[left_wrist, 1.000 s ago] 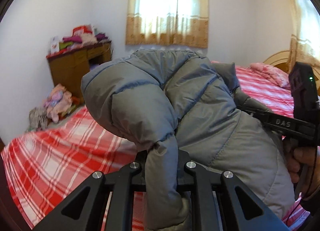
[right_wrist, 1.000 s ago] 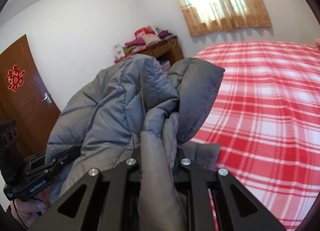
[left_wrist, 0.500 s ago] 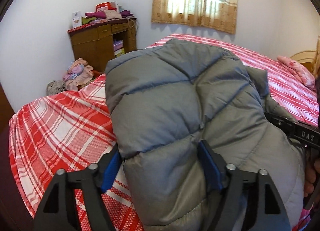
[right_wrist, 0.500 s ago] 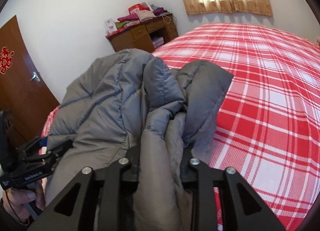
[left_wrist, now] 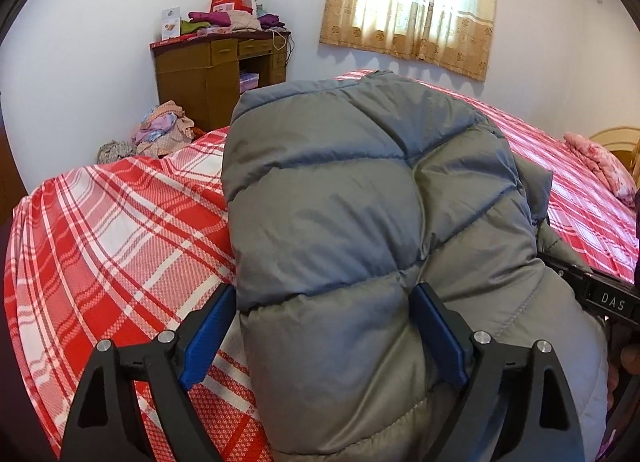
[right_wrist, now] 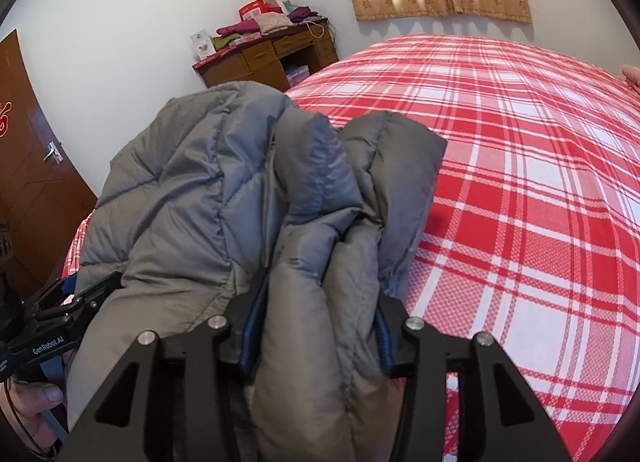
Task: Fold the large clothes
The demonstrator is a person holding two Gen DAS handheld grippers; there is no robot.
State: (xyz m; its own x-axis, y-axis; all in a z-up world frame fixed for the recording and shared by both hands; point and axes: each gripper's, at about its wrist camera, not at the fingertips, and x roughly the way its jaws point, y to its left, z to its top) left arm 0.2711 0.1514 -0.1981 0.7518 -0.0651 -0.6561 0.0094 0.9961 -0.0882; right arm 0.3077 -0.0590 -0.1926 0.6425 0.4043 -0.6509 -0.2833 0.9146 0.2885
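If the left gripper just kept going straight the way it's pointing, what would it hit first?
The grey puffer jacket: its padded bulk already sits between the left gripper pads, which have just been opening. The red plaid bedspread likely lies beyond.

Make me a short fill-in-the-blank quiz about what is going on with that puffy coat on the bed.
1. The quilted jacket is ____ in colour.
2. It lies on a bed covered in a red and white ____ sheet.
3. Clothes are piled on top of the wooden ____ by the wall.
4. The left hand-held gripper has its blue pads spread ____ around the jacket.

Missing words: grey; plaid; desk; wide
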